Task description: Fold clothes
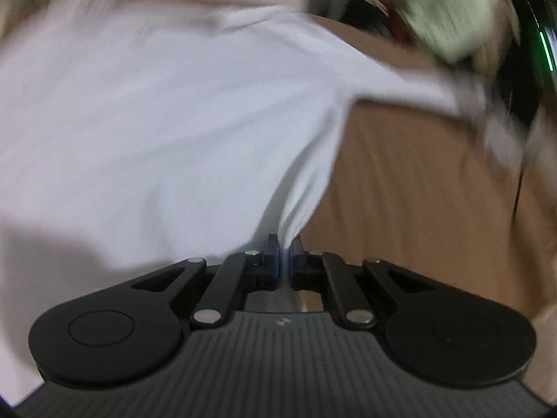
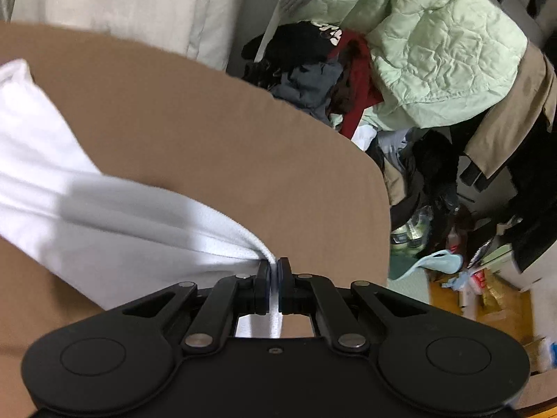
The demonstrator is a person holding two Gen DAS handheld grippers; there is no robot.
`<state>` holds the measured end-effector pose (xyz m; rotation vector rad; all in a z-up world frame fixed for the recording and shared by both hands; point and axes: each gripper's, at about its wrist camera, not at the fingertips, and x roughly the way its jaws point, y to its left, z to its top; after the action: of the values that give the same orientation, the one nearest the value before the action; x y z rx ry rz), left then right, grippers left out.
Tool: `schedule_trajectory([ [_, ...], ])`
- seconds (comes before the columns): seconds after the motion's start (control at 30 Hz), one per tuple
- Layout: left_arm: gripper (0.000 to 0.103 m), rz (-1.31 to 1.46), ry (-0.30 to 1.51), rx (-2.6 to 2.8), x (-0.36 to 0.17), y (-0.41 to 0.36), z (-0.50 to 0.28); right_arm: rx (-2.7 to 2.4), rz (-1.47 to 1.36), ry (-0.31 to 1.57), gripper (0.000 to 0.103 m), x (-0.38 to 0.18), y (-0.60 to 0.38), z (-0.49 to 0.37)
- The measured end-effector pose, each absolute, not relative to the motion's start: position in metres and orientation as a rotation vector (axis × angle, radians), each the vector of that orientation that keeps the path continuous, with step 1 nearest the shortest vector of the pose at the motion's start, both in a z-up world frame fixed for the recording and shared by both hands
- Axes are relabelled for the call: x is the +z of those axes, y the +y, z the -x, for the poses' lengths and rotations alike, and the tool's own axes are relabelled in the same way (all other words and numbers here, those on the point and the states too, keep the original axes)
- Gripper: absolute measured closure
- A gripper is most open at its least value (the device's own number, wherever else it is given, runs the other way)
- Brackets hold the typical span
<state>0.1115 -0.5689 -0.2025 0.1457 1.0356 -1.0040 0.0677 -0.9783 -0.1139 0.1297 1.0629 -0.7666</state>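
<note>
Two grippers, left [image 1: 283, 244] and right [image 2: 274, 266], fingers each pinching one white garment [image 1: 156, 122].

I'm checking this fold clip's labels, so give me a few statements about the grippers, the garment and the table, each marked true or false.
1. The left hand-held gripper is shut on the white garment. True.
2. The right hand-held gripper hangs open, holding nothing. False: it is shut on the white garment's edge.
3. The garment lies over a brown table. True.
4. The pale green quilted jacket lies flat on the table. False: it sits beyond the table's edge, above a heap of clothes.
</note>
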Motion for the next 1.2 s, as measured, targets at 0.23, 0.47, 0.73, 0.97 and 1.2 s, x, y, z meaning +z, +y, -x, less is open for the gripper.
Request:
schedule_trajectory([
  [0.23, 0.099, -0.143, 1.126, -1.118, -0.206, -0.568, -0.081, -0.826, -0.171, 0.974, 0.087, -0.131, -0.982, -0.034],
  [0.47, 0.096, -0.255, 1.008, -1.103, -0.204, -0.572, -0.065, -0.719, -0.293, 0.705, 0.044, -0.125, -0.907, 0.007],
  [0.73, 0.096, -0.185, 1.060, -1.092, -0.208, -0.570, -0.081, -0.698, -0.298, 0.724, 0.061, -0.166, -0.881, 0.000],
  [0.97, 0.096, -0.079, 1.114, -1.080, -0.212, -0.558, -0.101, -0.662, -0.254, 0.664, 0.095, -0.136, -0.866, 0.037],
  [1.2, 0.096, -0.069, 1.128, -1.081, -0.215, -0.562, -0.105, -0.459, -0.161, 0.801, 0.095, -0.105, -0.854, 0.126],
])
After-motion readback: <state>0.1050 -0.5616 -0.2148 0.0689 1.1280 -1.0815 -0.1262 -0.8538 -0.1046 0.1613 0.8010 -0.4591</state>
